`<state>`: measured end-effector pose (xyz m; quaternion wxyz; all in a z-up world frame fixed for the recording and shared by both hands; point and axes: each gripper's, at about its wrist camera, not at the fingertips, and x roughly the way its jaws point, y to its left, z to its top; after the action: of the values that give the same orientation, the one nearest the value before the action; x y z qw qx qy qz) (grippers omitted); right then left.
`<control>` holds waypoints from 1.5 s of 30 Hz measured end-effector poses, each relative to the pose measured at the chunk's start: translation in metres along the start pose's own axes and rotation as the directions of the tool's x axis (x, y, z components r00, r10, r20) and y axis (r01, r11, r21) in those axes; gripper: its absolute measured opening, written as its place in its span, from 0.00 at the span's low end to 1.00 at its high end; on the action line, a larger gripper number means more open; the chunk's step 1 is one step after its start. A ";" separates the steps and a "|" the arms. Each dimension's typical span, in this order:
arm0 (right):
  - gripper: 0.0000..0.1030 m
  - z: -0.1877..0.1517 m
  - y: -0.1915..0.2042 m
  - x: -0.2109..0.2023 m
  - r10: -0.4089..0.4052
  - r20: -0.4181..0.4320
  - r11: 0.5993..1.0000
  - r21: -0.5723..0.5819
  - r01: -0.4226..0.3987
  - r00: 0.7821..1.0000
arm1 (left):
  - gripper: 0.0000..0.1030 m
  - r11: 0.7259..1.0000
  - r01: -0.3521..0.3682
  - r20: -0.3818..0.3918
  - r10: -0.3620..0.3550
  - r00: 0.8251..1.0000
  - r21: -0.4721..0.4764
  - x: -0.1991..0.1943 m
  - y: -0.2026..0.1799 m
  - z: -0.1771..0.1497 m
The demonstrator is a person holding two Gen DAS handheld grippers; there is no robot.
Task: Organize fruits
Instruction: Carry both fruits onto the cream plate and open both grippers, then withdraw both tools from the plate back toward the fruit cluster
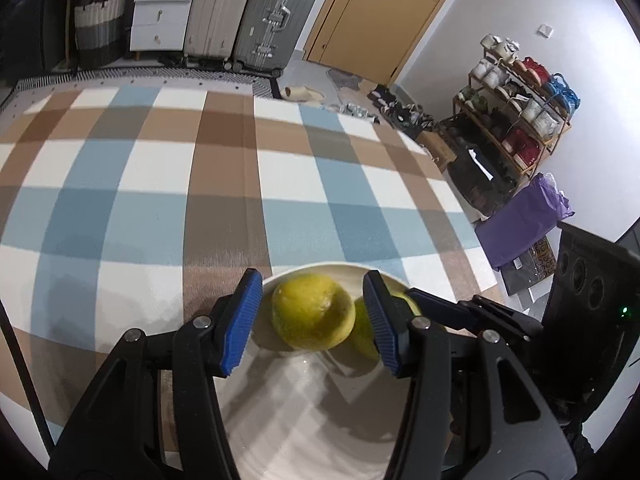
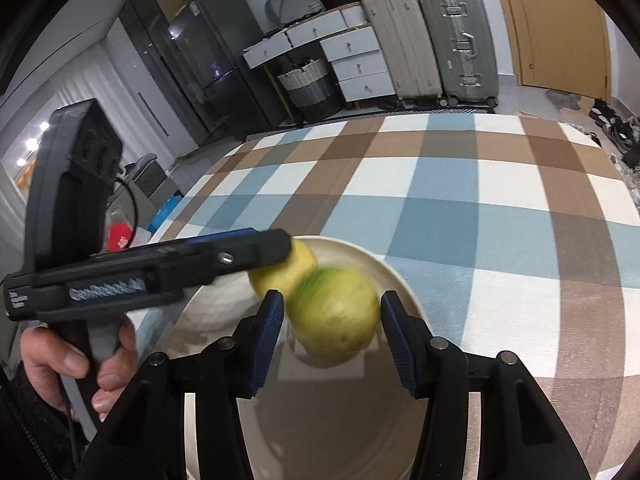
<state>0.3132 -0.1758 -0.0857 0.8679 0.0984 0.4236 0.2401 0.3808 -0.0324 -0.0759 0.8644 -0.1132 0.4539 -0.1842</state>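
A white plate (image 1: 304, 408) lies on the checked cloth with two yellow-green fruits in it. In the left wrist view one fruit (image 1: 313, 312) rests between the blue pads of my left gripper (image 1: 312, 284), with plate showing on either side of it, so the jaws stand open. The second fruit (image 1: 362, 340) is half hidden behind the right pad. In the right wrist view that greener fruit (image 2: 334, 314) is blurred and sits between the pads of my right gripper (image 2: 332, 300), with narrow gaps beside it. The first fruit (image 2: 298, 264) lies just behind it on the plate (image 2: 340, 420).
The blue, brown and white checked cloth (image 1: 224, 168) stretches far beyond the plate. A hand (image 2: 76, 360) holds the left gripper's handle, close beside my right gripper. Suitcases (image 1: 276, 16), drawers, a basket, a door and a cluttered shelf (image 1: 516, 120) stand past the table.
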 end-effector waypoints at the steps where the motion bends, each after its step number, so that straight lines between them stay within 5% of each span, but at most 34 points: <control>1: 0.52 0.000 0.000 -0.003 -0.002 0.007 1.000 0.001 0.002 1.000 | 0.48 1.000 -0.006 0.004 0.006 1.000 0.009 -0.002 -0.002 0.000; 4: 0.59 -0.003 0.001 -0.013 -0.009 0.029 1.000 0.006 0.009 1.000 | 0.48 0.999 -0.023 0.020 0.022 1.000 0.024 -0.015 -0.005 -0.001; 12: 0.60 -0.027 0.018 -0.071 -0.019 0.142 1.000 0.020 0.017 0.990 | 0.48 0.997 -0.067 0.084 0.065 0.994 0.022 -0.076 -0.007 -0.026; 21: 0.63 -0.060 0.067 -0.147 -0.019 0.281 1.000 -0.013 0.023 0.959 | 0.48 0.972 -0.210 0.192 0.188 0.963 0.104 -0.167 -0.035 -0.081; 34: 0.83 -0.118 0.138 -0.224 0.018 0.414 0.996 -0.092 0.022 0.910 | 0.77 0.952 -0.287 0.317 0.241 0.917 0.107 -0.273 -0.067 -0.172; 42: 0.93 -0.149 0.152 -0.244 0.016 0.440 0.997 -0.074 0.018 0.898 | 0.83 0.950 -0.301 0.339 0.257 0.905 0.085 -0.303 -0.069 -0.206; 45: 0.94 -0.158 0.153 -0.250 0.009 0.443 0.998 -0.064 0.022 0.897 | 0.96 0.947 -0.313 0.354 0.269 0.896 0.073 -0.313 -0.070 -0.219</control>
<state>0.0076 -0.1734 0.0451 0.9451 0.1197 0.2071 0.2226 0.0219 0.0295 0.0587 0.9528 -0.0184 0.2974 -0.0590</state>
